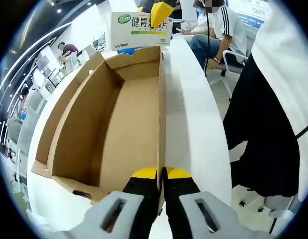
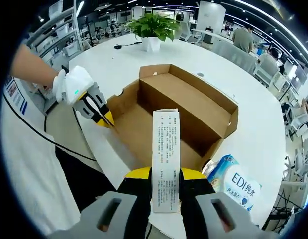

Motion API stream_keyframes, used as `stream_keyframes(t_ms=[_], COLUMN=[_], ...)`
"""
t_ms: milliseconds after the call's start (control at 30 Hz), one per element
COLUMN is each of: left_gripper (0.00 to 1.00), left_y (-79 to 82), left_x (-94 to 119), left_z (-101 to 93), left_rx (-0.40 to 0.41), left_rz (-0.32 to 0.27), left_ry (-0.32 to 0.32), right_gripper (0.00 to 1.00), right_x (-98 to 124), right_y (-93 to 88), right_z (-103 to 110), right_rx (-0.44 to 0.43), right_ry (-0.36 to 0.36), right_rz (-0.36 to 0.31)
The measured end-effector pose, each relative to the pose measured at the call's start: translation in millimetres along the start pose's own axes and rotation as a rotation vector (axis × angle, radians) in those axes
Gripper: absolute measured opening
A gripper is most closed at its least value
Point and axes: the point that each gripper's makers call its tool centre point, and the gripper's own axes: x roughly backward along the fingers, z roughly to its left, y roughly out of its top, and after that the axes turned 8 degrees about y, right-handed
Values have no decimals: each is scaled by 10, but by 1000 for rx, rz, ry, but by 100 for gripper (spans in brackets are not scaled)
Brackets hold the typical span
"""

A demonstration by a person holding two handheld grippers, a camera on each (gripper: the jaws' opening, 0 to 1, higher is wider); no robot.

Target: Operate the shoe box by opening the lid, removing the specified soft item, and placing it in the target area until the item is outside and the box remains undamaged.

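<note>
**Carton lifted above the open box, left claw steadying the wall**

We hold the carton (image 2: 165,167) pinched between the jaws of our right gripper (image 2: 165,175). Its long axis runs straight out along the jaws, over the near end of the open box (image 2: 193,107). Our left gripper (image 1: 160,175) is pressed together on the box's long side wall, so the right hand is the one free to carry.

We judge the coming move a sideways carry from the box to the bare table (image 2: 253,84), the carton clearing the wall.

The left gripper view shows the carton's (image 1: 139,30) printed broad face at the far end of the box (image 1: 89,114), whose floor looks bare. The right gripper view shows its narrow side, a blue pack (image 2: 234,185) just beside the box's near corner, and a plant (image 2: 153,27) well beyond.
</note>
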Motion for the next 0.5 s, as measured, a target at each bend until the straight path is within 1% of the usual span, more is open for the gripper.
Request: stream_keyframes(t_ms=[100,133,200,400,500], left_gripper=[2,2,2,3,3], left_y=[-8,-10,-2,13,13], left_x=[-5,-7,-2,8,11], left_z=[3,3,1,-2,-2], left_rx=[0,0,2,2,4], left_rz=[1,1,2,0,2], left_ry=[0,0,-1,3,3], right_gripper=[18,18,18,18,18], right_x=[40,64,88,128,149], right_y=[-27,-24,-35,-117,-166], right_z=[8,14,5,-36,-39], right_rx=[-22,-42,-44,-40,-27], right_ry=[16,26,32,22,20], right_rz=[-22,-35,-45,-38,-17])
